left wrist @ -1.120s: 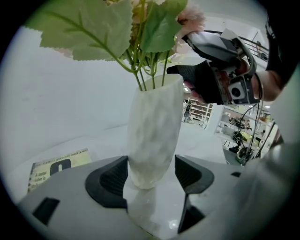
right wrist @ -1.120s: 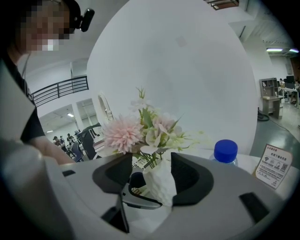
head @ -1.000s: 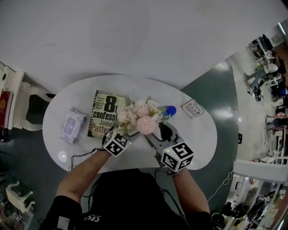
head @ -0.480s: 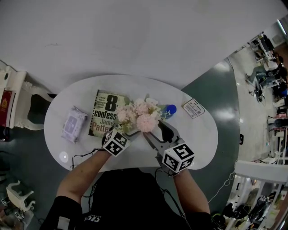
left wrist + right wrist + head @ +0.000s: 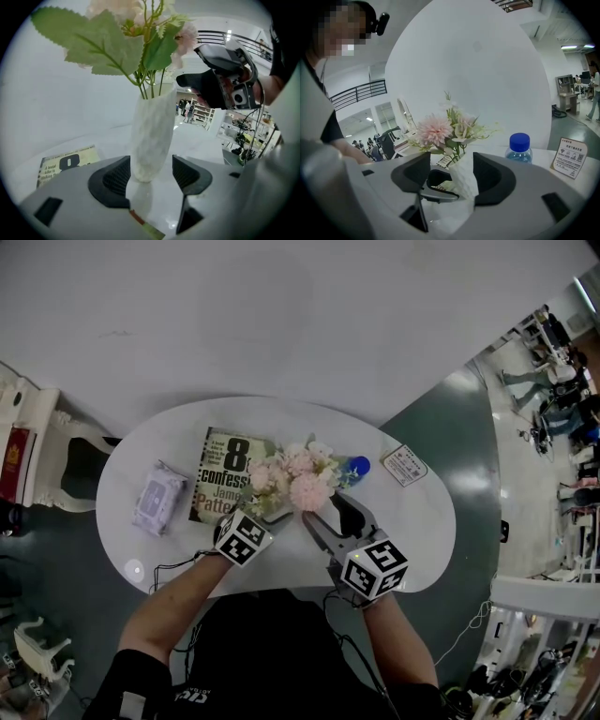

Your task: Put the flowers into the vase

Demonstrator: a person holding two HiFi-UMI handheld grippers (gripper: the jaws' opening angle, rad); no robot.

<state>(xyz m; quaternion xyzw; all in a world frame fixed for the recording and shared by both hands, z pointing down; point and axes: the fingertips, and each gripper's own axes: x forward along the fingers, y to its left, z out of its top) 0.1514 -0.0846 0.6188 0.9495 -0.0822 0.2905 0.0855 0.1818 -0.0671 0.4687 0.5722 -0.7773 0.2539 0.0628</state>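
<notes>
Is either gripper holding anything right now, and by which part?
Nothing is gripped. The left gripper, jaws just closing, straddles the vase at its base, one pad clear; the right gripper, jaws just opening, stands wide around it.

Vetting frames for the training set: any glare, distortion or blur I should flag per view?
Head view: heavy fisheye, the table rim bows; small glare spot near its left end. Left gripper view: black vignette in the corners, vase sharp, hall behind it bright. Right gripper view: mosaic patch top left, flowers and bottle sharp, vignette again.
</notes>
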